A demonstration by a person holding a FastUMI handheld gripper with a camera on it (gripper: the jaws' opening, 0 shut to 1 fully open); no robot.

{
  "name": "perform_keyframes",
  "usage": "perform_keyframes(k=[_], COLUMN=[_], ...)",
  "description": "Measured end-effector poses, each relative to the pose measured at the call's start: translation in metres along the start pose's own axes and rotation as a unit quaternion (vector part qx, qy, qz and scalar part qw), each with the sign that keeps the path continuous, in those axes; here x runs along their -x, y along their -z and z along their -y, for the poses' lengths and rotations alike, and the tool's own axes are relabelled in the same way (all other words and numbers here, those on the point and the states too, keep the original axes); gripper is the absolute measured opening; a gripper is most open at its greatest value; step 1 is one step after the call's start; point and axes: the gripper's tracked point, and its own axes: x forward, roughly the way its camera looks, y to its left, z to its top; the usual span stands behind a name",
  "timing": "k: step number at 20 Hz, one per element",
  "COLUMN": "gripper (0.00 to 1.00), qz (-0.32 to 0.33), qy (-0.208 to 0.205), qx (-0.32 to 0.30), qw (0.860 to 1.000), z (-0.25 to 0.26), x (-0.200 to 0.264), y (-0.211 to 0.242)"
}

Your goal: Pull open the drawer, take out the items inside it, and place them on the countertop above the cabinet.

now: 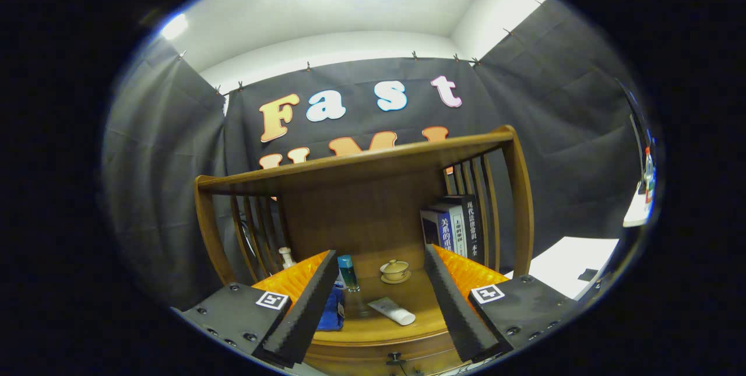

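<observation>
My gripper (382, 306) is open, its fingers spread wide with nothing between them, held above and in front of a wooden cabinet. The countertop (379, 323) lies between and beyond the fingers. On it rest a white tube (391, 311), a blue-capped bottle (348, 273), a blue packet (331, 312) partly behind the left finger, and a small lidded teacup on a saucer (395, 270). Below the countertop's front edge the drawer front (373, 355) shows with a small dark knob (396, 358); it looks closed.
A wooden shelf frame with slatted sides (489, 201) rises over the countertop. Several books (454, 227) stand at the right of the shelf. A small white bottle (286, 257) stands at the left. A white table (574, 271) lies to the right.
</observation>
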Motion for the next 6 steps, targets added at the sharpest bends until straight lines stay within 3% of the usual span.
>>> perform_keyframes(k=[6], gripper=[0.98], qz=[-0.02], qy=[-0.002], qx=[0.014], qw=[1.0], z=[-0.004], x=[0.003], y=[0.01])
